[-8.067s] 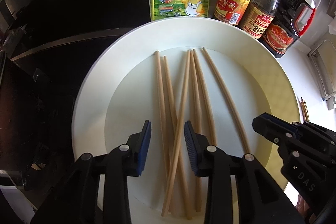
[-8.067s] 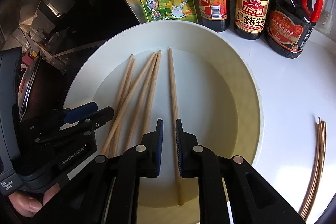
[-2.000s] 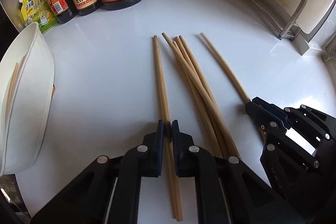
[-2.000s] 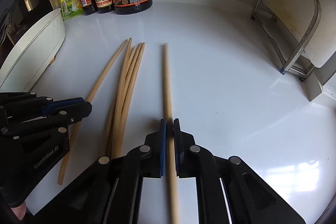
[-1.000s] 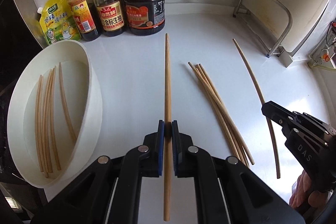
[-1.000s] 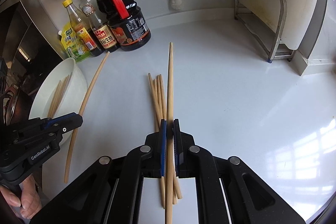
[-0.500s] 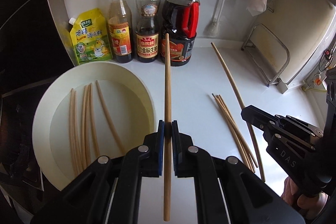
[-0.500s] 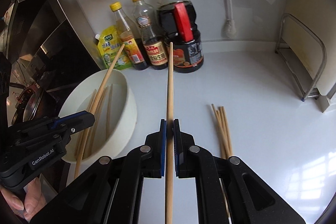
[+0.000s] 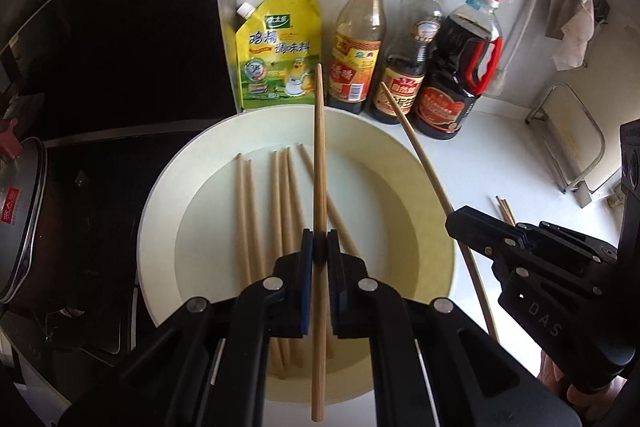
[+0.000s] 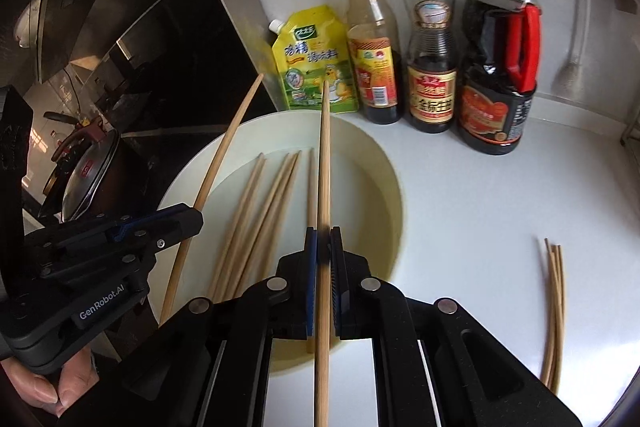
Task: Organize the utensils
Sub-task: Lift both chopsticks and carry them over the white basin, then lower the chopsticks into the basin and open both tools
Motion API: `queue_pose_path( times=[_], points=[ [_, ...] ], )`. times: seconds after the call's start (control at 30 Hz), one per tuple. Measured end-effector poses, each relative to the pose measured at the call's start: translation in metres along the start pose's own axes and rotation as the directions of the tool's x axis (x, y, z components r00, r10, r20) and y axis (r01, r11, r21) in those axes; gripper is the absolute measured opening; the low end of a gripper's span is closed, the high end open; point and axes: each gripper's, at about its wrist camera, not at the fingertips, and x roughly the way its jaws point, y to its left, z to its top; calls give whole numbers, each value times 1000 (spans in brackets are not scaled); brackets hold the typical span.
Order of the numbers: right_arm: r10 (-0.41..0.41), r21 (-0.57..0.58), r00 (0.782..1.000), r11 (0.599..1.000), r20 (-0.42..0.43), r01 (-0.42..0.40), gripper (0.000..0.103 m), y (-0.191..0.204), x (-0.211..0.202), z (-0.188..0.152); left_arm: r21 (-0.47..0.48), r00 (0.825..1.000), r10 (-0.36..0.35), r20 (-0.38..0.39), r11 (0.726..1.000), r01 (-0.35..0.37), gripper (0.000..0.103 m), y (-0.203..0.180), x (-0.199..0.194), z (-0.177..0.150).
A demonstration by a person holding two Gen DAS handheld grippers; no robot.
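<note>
Chopsticks are being gathered from the white worktop (image 10: 500, 211) into the cream bowl (image 9: 412, 163), and each gripper now carries one over it. The left gripper (image 9: 319, 251) has its fingers clenched on a single chopstick (image 9: 319, 155), which runs straight ahead above the bowl with its far tip in front of the yellow seasoning pouch (image 9: 278, 51). The right gripper (image 10: 323, 243) is clamped the same way on its own chopstick (image 10: 325, 163), held above the right part of the bowl.

A second ago both held sticks were over bare worktop, with the bowl off to the left and the loose bundle close by. Since then both hands have swung left and the bowl has come directly under the fingers. The bundle of remaining chopsticks (image 10: 554, 307) now lies well apart on the right, at the edge of the right wrist view.

Several chopsticks (image 9: 280, 211) already lie on the bowl's floor, roughly parallel. So the carry looks finished, and what remains of this step is lowering and letting go, so that the two join the ones inside.

The sticks are long compared with the bowl. If either is released while tilted, its far end could catch the rim by the sauce bottles (image 10: 432, 67) and roll out. After that, the bundle on the worktop still needs fetching, so the task is only partly done.
</note>
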Motion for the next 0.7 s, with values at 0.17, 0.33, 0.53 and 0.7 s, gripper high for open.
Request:
queue_pose_path(
  times=[0.17,0.33,0.53,0.7],
  points=[
    [12,-24,997,1000,-73,-14,6,22,40,11,-26,999,18,-47,999,-19,8,27,26,3],
    [16,-18,992,1000,-128,-18,6,31,71,18,-41,996,22,-85,999,-26,8,43,50,6],
    [10,-8,984,1000,-177,-12,6,29,91,16,-55,992,18,-124,998,-25,8,52,66,7],
    [0,-12,983,1000,-185,-2,7,27,93,15,-76,989,15,-148,997,-27,9,55,71,7]
  ],
)
